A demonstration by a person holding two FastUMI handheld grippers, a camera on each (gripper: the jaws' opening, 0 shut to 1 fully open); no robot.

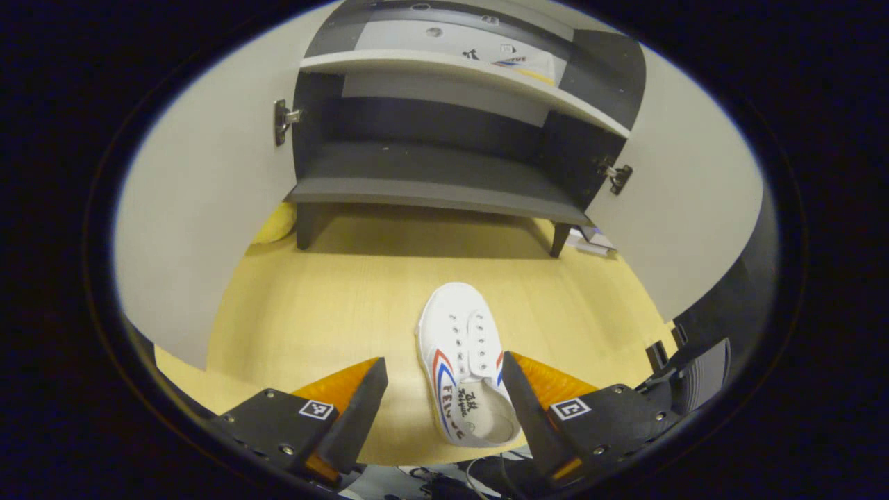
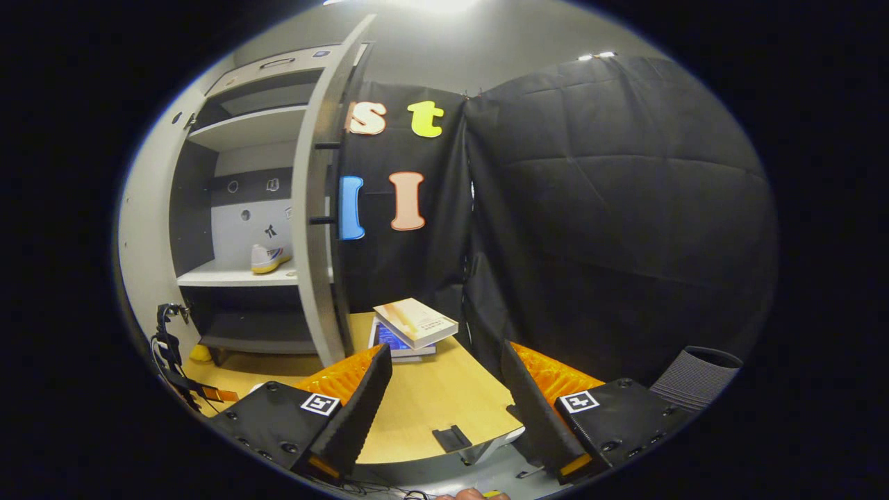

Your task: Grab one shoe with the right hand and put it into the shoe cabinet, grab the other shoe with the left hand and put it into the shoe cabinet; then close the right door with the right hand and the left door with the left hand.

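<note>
Left gripper (image 1: 444, 389) fingers spread wide, canvas shoe (image 1: 467, 364) on the wood floor hugging the right finger. Beyond, the open shoe cabinet (image 1: 444, 191). Right gripper (image 2: 444, 378) also apart, stacked books (image 2: 413, 326) ahead, other shoe (image 2: 269, 258) shelved.

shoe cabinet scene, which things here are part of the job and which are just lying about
Part of the job:
- white sneaker on the floor
- second sneaker already on a shelf
- shoe cabinet
- left door, open
- right door, open

Lying about:
- stacked books
- yellow object by the cabinet leg
</note>
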